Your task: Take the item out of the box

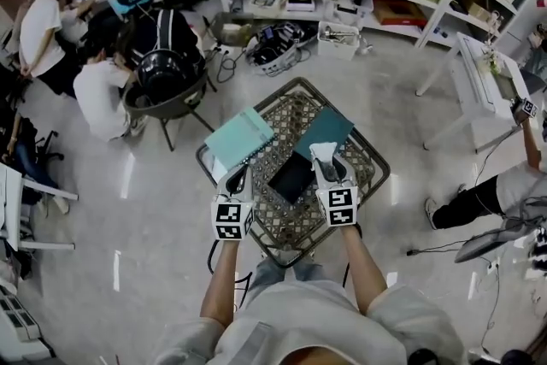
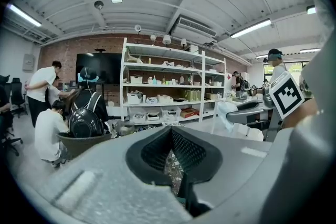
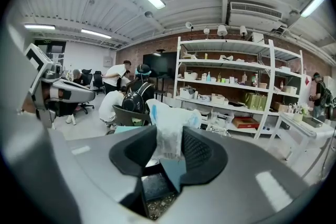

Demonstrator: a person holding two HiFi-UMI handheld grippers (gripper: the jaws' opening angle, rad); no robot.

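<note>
Inside the right tool (image 3: 169, 139), the item (image 3: 168, 115) looks indistinct.

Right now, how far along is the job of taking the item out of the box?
Looks done: the teal lid is off and a white bag is up, clamped in the right tongs. In hand: carrying that bag above the table. Left: setting it down, perhaps also the black piece. Whether the left tongs grip anything I cannot tell.
</note>
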